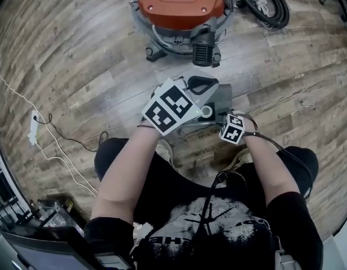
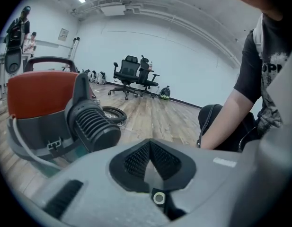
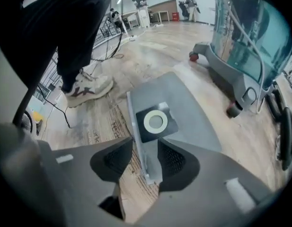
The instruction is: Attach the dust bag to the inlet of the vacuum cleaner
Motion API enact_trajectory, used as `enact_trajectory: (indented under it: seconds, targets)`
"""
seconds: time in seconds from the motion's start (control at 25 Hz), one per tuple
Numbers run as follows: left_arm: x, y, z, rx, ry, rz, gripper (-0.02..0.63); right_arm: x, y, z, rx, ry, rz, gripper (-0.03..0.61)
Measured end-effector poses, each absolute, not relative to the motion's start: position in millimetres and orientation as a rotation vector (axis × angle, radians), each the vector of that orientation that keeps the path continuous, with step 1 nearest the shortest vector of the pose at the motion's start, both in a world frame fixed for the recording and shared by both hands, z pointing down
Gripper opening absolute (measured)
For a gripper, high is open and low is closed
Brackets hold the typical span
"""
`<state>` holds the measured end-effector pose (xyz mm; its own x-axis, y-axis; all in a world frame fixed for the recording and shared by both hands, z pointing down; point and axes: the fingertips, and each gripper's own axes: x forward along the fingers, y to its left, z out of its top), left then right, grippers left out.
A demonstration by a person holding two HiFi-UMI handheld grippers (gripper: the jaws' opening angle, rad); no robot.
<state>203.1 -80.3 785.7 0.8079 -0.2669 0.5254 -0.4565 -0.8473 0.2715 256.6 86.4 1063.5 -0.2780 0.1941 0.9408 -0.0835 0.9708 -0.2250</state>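
Clearly nothing is attached yet: the dust bag [image 3: 183, 103] lies flat on the floor [image 3: 105, 124], its near edge between the right claw's [image 3: 145, 145] wide-apart jaws, not gripped. The left claw [image 2: 149, 145] is closed and empty. Its view faces the vacuum cleaner [image 2: 41, 103] ahead and misses the bag. The right claw's view shows the bag's collar ring [image 3: 155, 121].

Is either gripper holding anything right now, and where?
Nothing held. Left gripper shut, empty; right gripper open, jaws straddling an edge of the dust bag, unclamped.
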Motion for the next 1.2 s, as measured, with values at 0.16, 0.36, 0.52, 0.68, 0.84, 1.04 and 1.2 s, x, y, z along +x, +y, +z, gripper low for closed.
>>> enact_trajectory:
  seconds: [0.16,0.36,0.52,0.68,0.84,1.04,1.2]
  targets:
    - [211.1,-71.2,798.4,2.614,-0.462,0.729,-0.003,270.1,90.9,1097.1,-0.030,-1.750,0.277,0.186]
    - [206.9,-61.8,805.2,2.610,-0.419,0.734,-0.003,270.5,97.2,1118.7,-0.011,-1.705,0.277,0.195]
    - [205.5,-55.3,808.4,2.609,-0.387,0.723,-0.003,273.2,101.3,1132.0,0.034,-1.679,0.258,0.202]
    - [199.6,-51.4,814.0,2.615,-0.369,0.754,-0.003,272.1,95.3,1138.6,0.075,-1.661,0.232,0.143]
    - [193.5,-54.0,814.7,2.614,-0.371,0.752,-0.003,269.9,95.4,1141.2,0.034,-1.645,0.178,0.069]
    - [188.2,-55.0,811.6,2.603,-0.364,0.720,-0.003,265.8,92.9,1132.4,0.028,-1.657,0.185,0.008]
    - [186.2,-54.2,817.5,2.610,-0.349,0.759,-0.003,264.0,86.7,1123.0,0.013,-1.669,0.211,0.006]
